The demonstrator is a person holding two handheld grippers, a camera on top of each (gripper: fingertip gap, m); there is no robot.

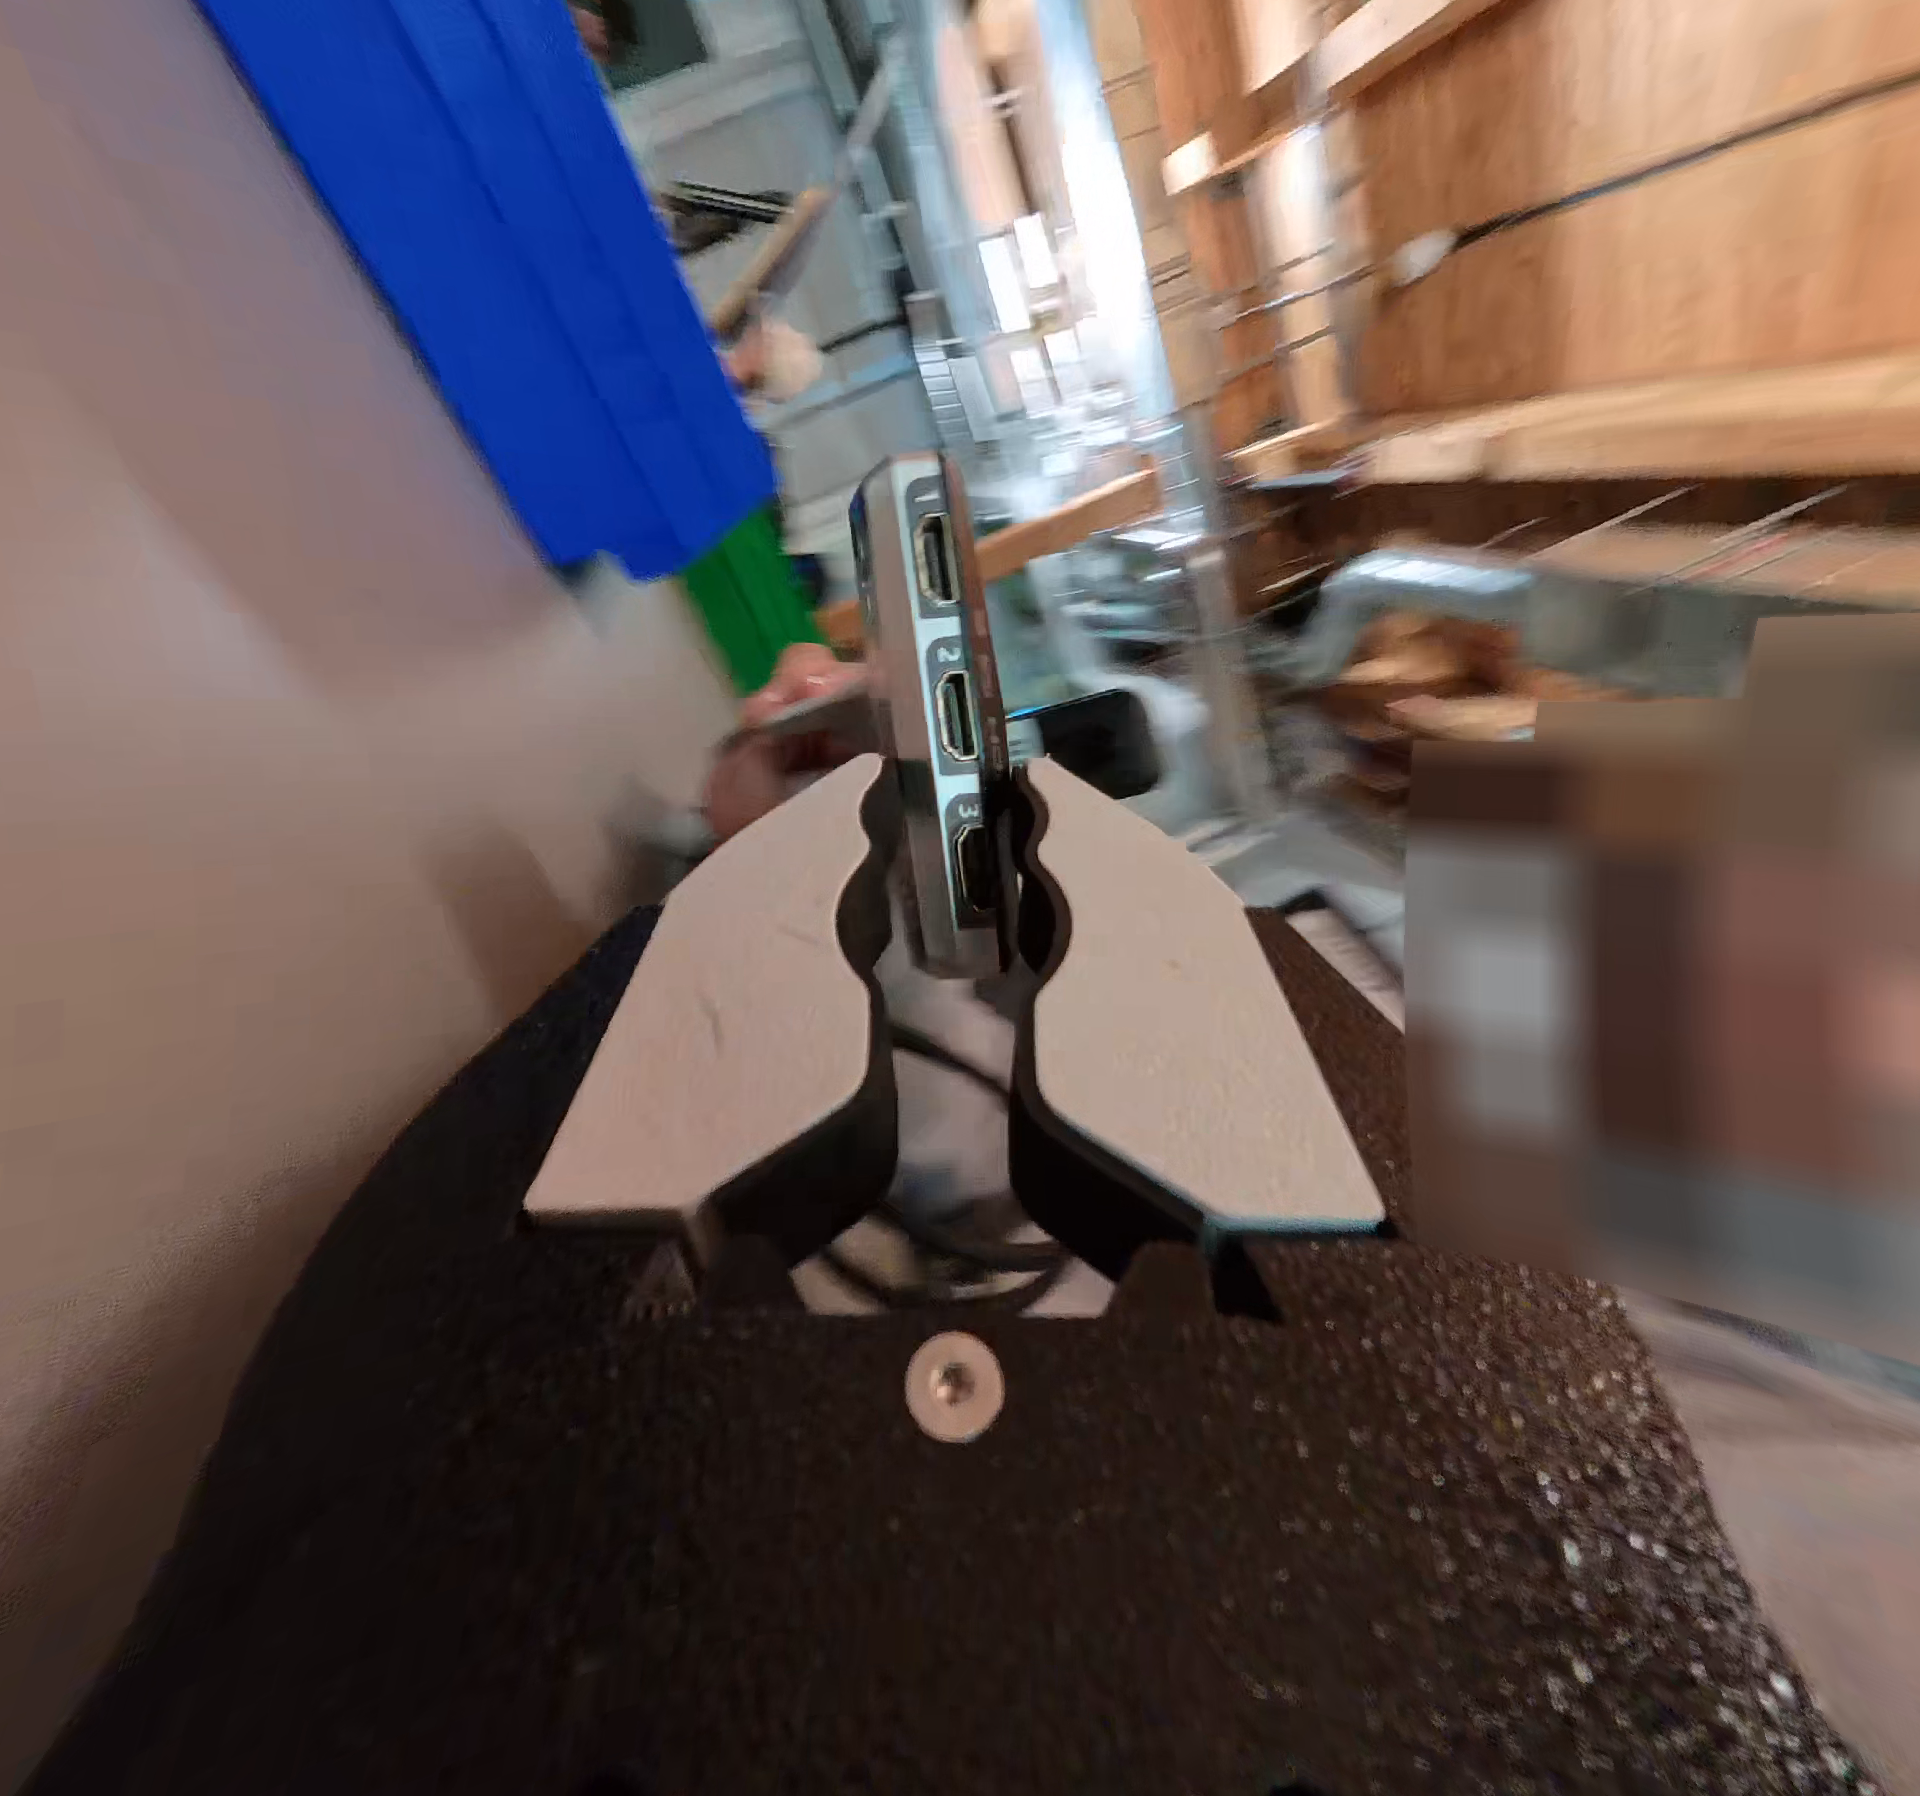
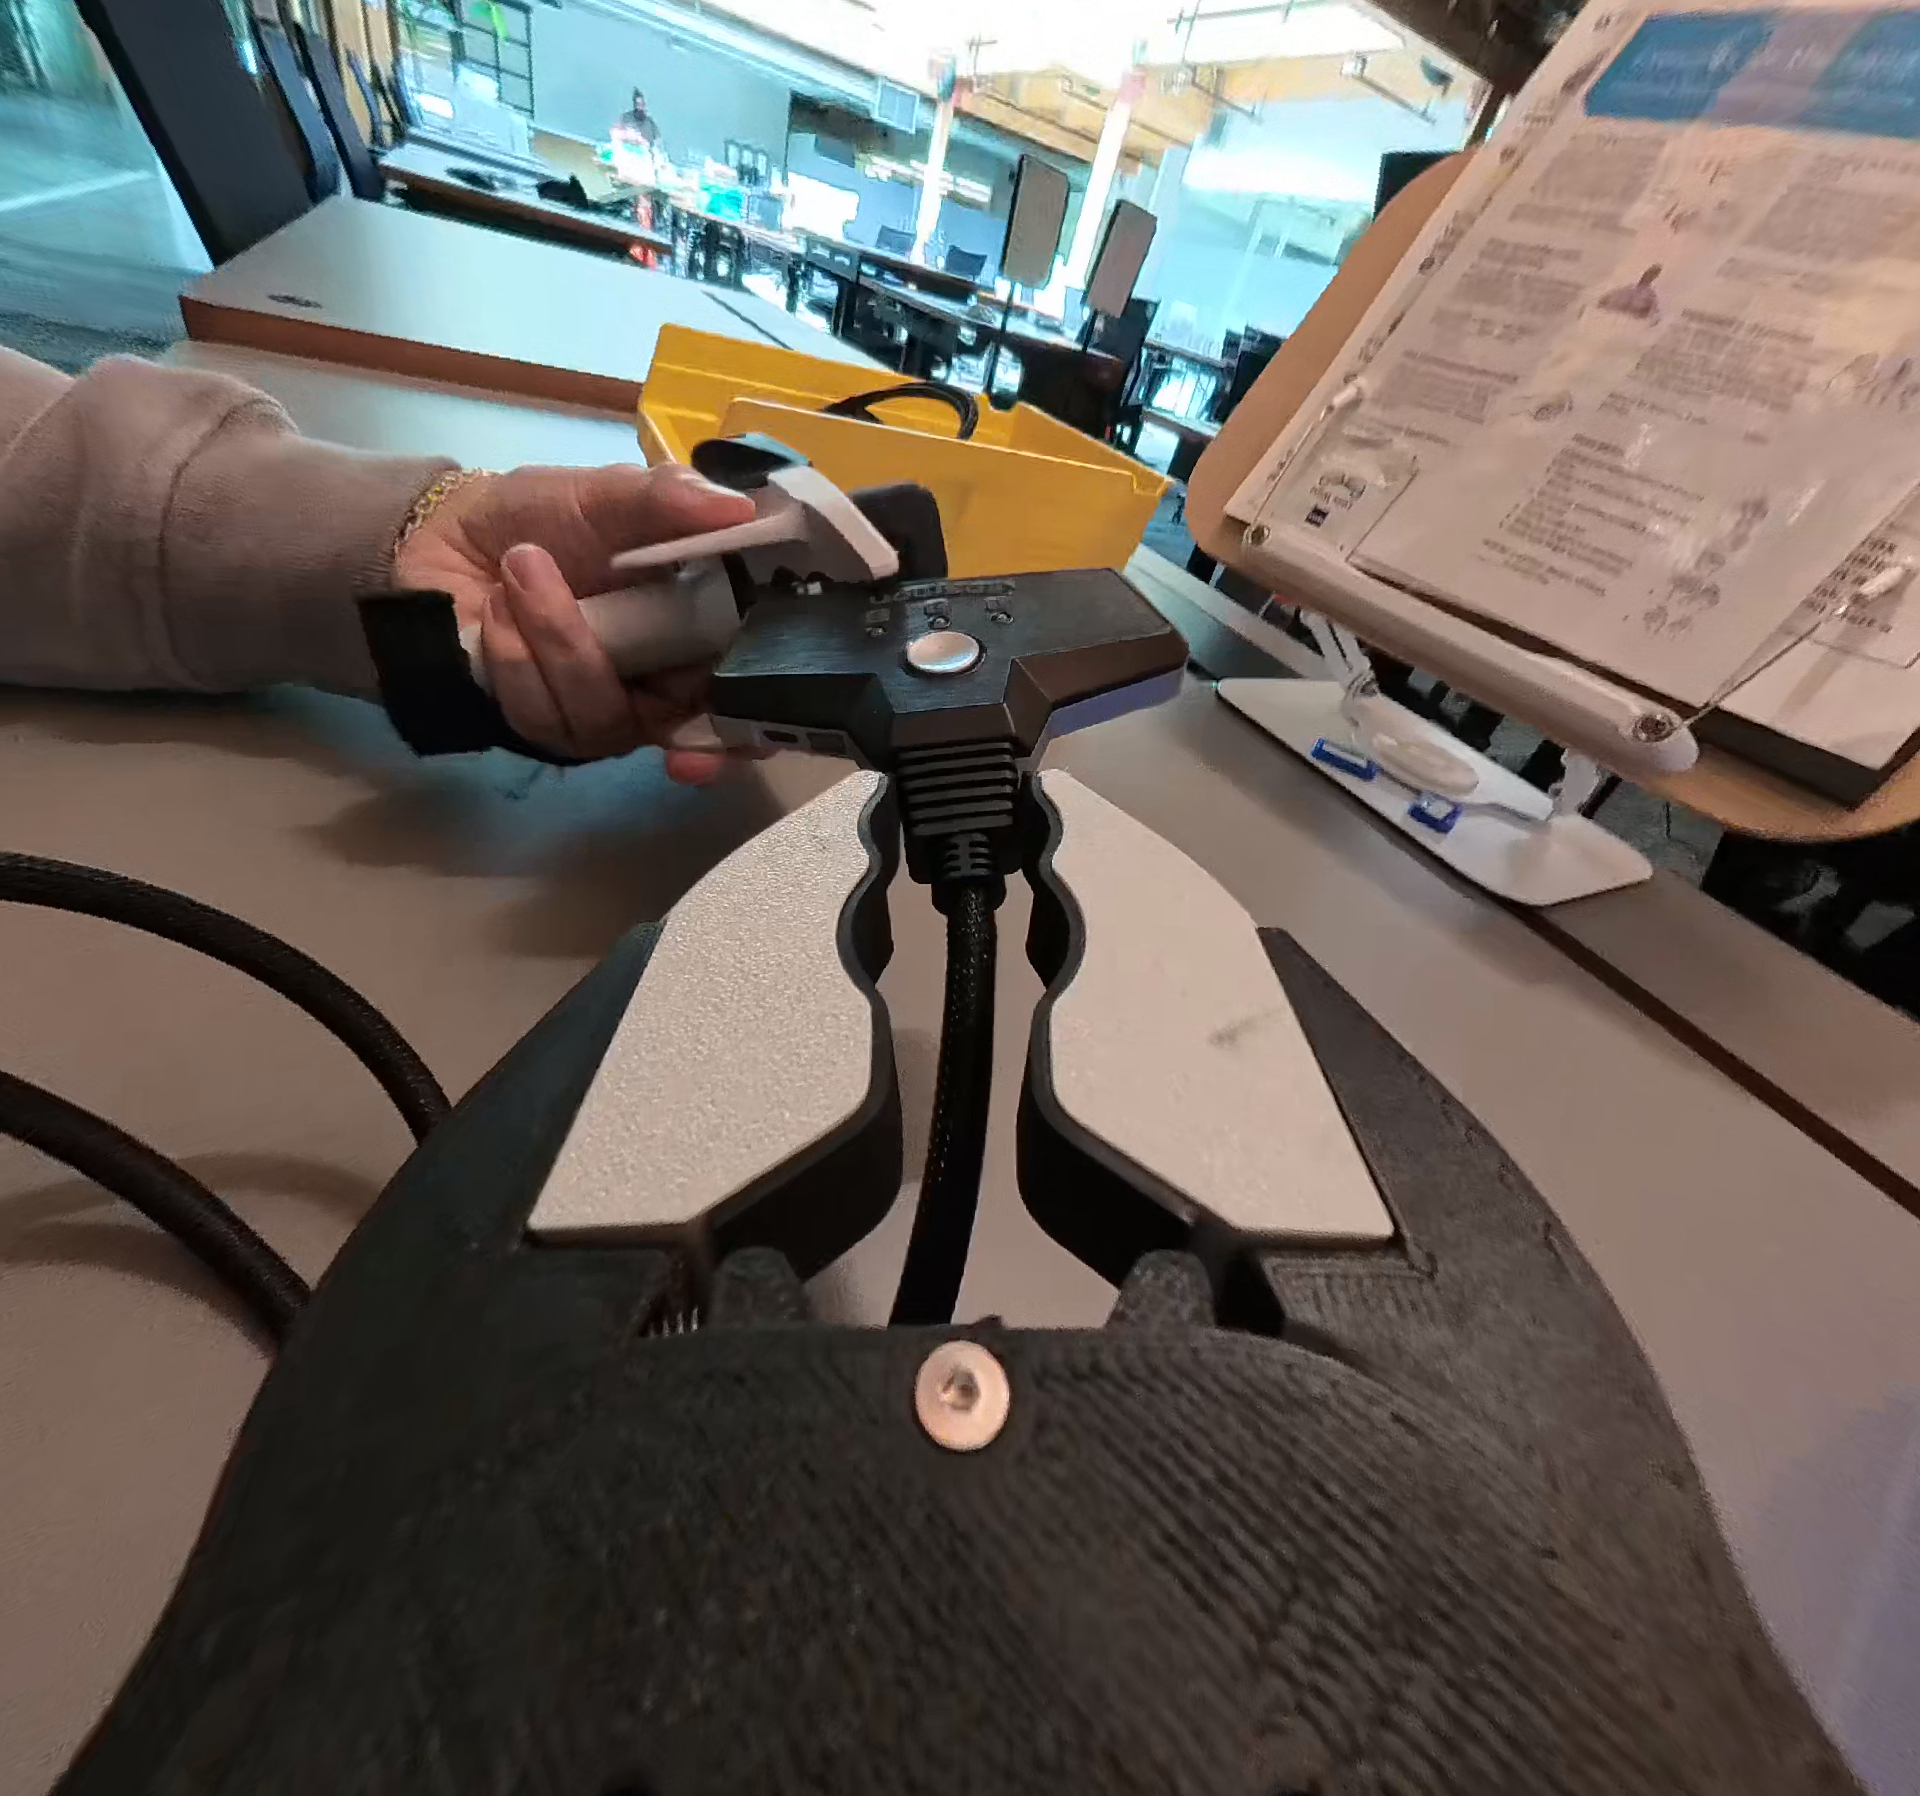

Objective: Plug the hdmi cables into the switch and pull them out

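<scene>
Above the table, left jaws pinch the switch edge, right jaws its cable

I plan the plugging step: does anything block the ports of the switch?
Nothing visible does. The three ports on the switch are empty. The left hand-held gripper clamps only the flat sides of the switch, beside the lowest port.

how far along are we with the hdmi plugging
Done: left gripper holds the switch, right gripper grips its lead. In hand: just steadying it. Left: all three ports show empty, so nothing is plugged in now; a black cable lies in the yellow bin. Whether any were plugged and pulled already, I cannot tell.
</scene>
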